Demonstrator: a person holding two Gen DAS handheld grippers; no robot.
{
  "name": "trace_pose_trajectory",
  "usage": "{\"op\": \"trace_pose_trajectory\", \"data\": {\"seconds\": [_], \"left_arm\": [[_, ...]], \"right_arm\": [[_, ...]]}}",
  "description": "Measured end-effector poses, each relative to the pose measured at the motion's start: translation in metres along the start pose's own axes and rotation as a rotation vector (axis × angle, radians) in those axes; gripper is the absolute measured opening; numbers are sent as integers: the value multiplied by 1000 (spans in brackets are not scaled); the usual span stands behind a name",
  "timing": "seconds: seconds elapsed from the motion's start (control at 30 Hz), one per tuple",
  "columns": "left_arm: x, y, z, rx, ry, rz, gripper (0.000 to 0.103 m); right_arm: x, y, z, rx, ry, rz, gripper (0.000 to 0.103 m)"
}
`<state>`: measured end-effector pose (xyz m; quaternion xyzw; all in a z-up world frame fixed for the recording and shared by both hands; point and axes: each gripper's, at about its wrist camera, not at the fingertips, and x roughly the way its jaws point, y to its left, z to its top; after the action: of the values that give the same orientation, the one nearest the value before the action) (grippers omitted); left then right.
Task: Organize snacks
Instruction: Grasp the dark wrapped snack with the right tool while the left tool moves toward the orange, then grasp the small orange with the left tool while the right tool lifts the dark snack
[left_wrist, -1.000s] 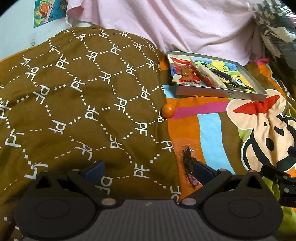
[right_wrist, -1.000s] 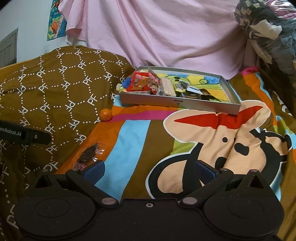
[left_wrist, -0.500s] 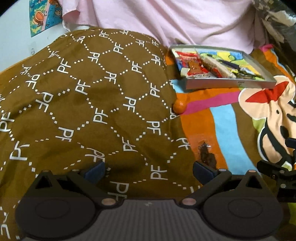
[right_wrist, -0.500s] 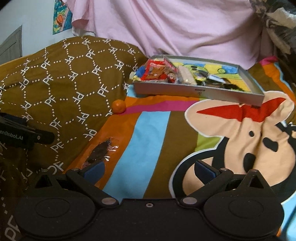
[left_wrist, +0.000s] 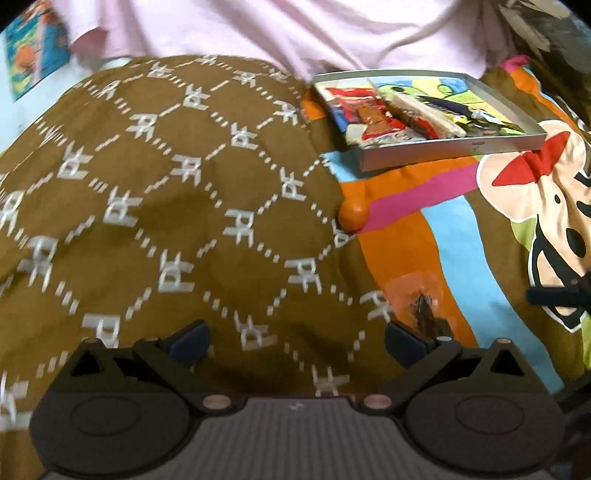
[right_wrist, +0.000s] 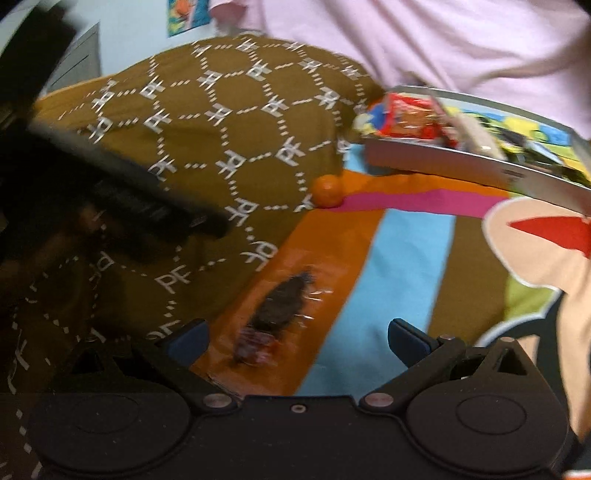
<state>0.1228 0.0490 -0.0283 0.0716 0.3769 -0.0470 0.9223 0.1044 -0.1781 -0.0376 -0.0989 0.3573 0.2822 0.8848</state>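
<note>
Fingers spread wide on your right hand-held gripper (right_wrist: 297, 338), nothing between them. A clear snack packet with dark contents (right_wrist: 282, 310) lies on the orange stripe of the bedspread (right_wrist: 406, 266), just ahead of the gap and nearer its left finger. Your left hand-held gripper (left_wrist: 295, 339) also stands open and empty over the brown patterned blanket (left_wrist: 166, 206); the same packet (left_wrist: 424, 314) sits just beyond its right fingertip. Farther out, a small orange ball (right_wrist: 327, 191) rests where blanket meets bedspread. Beyond it sits the grey tray (right_wrist: 443, 164) with red wrappers (right_wrist: 410, 118) and other snacks inside. Both views are blurred.
</note>
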Motion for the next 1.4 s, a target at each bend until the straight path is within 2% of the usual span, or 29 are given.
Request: {"op": "trace_pose_trajectory", "data": {"seconds": [0.27, 0.37, 0.43, 0.47, 0.73, 0.83, 0.93, 1.03, 1.17, 1.37, 1.4], "left_arm": [[44, 2, 42, 57, -16, -107, 103], [59, -4, 54, 88, -31, -141, 103], [69, -7, 59, 100, -44, -164, 103], [73, -9, 61, 103, -48, -170, 103], [93, -24, 67, 149, -63, -224, 100], [97, -30, 67, 170, -69, -229, 98], [99, -33, 70, 173, -72, -229, 92], [105, -30, 74, 131, -62, -239, 86], [115, -19, 77, 23, -42, -255, 69], [121, -16, 76, -36, -9, -253, 38], [121, -15, 76, -49, 0, -259, 38]], "right_arm": [[17, 4, -1, -9, 20, -9, 82], [18, -2, -3, 1, 17, -40, 72], [18, -9, -5, 4, 13, -77, 60], [19, -14, -5, 8, 13, -99, 57], [26, -39, 1, -22, -19, -158, 56], [29, -56, 5, 5, -26, -213, 56], [28, -76, 9, 66, -24, -249, 56], [27, -86, 12, 103, -29, -257, 55], [31, -86, 17, 95, -37, -238, 52], [39, -79, 22, 79, -50, -220, 49], [39, -78, 22, 83, -52, -220, 48]]}}
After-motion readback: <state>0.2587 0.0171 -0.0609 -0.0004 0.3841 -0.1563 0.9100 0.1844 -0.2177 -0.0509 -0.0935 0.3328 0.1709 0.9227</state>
